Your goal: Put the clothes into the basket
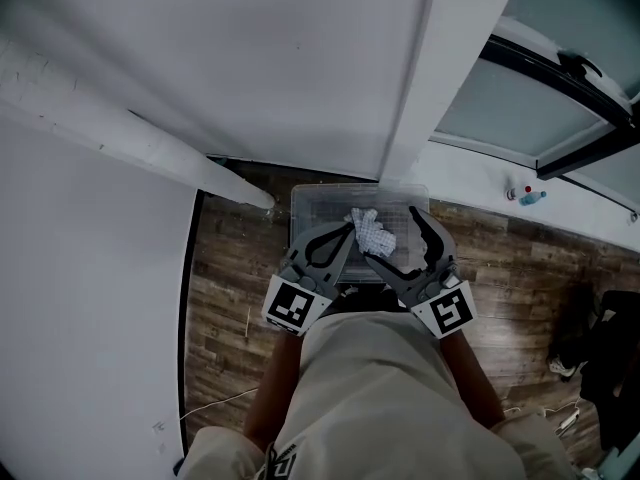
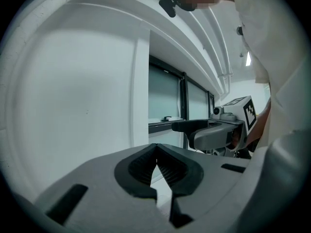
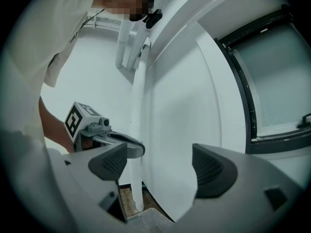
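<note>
The patterned white cloth (image 1: 372,230) lies in the clear basket (image 1: 310,203) on the wood floor (image 1: 230,288), just beside the tips of both tools. The left gripper (image 1: 347,229) has its jaws together at the tips, and its own view (image 2: 156,152) shows nothing between them. The right gripper (image 1: 391,236) stands wide apart and empty (image 3: 163,165). The only markings are black-and-white squares on each marker cube (image 1: 297,306); the print on the person's shorts (image 1: 281,462) is too small to read
</note>
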A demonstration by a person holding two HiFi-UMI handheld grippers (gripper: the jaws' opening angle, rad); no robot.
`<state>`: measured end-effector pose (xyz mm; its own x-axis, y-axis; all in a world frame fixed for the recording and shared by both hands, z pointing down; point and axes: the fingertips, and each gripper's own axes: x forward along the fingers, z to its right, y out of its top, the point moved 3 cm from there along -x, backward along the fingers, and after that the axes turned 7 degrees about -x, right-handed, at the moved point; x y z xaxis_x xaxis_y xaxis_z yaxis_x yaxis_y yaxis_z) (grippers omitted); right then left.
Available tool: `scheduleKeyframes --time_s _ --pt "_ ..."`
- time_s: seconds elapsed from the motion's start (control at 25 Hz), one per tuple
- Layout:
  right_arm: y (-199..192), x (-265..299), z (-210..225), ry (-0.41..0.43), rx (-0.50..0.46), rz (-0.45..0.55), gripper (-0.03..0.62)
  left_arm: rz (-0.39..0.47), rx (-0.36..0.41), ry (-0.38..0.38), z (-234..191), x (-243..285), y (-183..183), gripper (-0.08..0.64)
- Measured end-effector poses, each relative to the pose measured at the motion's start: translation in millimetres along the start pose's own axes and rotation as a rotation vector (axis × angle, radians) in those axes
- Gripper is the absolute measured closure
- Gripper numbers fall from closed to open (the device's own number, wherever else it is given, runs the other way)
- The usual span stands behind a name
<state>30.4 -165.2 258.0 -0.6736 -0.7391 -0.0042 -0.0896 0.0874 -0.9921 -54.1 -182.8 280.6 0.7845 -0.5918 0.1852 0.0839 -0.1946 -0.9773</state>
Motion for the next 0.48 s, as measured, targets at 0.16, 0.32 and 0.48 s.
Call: scheduleKeyframes --time_s 0.16,0.32,0.48 --pt "1.4 -3.2 3.1 -0.022 0.004 0.014 0.239 0.013 -0.020 -0.002 2.2 1.4 6.1 0.548" --pt "5.1 -3.4 0.8 -0.024 0.009 0.030 0.371 0.023 -0.024 -0.001 2.8 -1.4 7.4 0.548" --pt "1.9 -3.4 0.2 -0.022 -0.027 0.000 0.429 0.024 -0.036 -0.001 4.1 -0.9 8.5 0.548"
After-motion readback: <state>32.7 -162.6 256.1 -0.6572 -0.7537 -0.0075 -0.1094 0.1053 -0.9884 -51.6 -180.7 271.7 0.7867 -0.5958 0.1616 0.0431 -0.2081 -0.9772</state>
